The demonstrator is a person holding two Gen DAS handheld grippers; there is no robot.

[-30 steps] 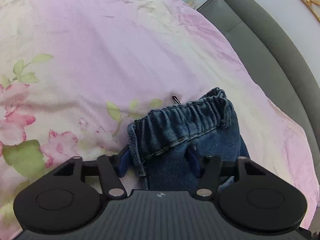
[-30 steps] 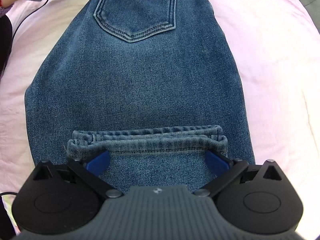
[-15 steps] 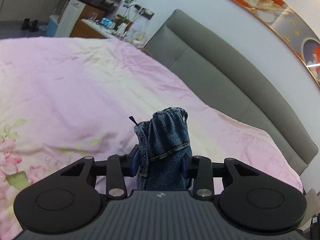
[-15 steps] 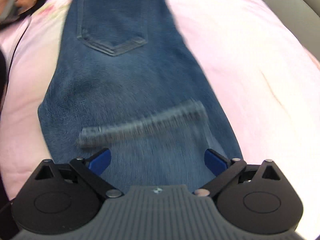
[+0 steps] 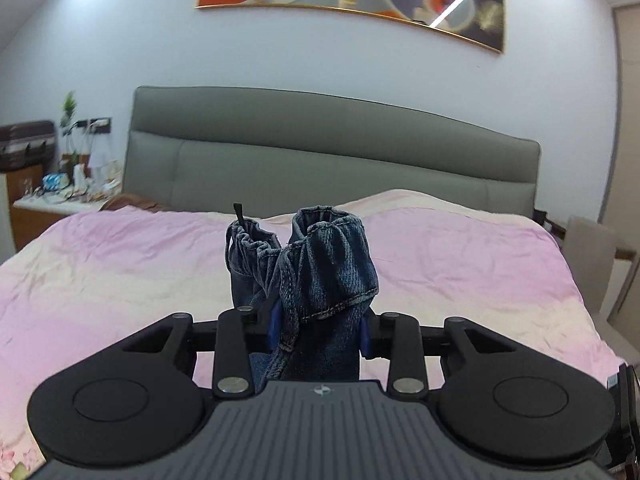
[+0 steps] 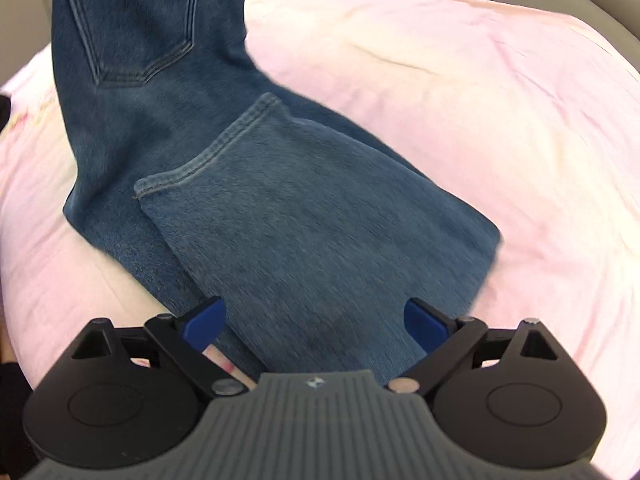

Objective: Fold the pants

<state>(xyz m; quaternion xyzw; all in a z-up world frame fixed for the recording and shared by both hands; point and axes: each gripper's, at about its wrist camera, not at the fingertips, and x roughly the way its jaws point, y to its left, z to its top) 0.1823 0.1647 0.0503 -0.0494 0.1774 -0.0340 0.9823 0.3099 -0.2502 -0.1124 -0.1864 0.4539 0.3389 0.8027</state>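
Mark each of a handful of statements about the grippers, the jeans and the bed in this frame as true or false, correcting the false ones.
1. The left gripper is shut on a bunched waistband of the jeans. True.
2. The right gripper is clamped on the denim. False: its fingers stand wide apart, with the jeans lying between and below them.
3. A back pocket of the jeans shows in the right wrist view. True.
4. The bed cover is plain grey. False: it is pink; the headboard is grey.
5. A hemmed edge lies folded over the denim. True.
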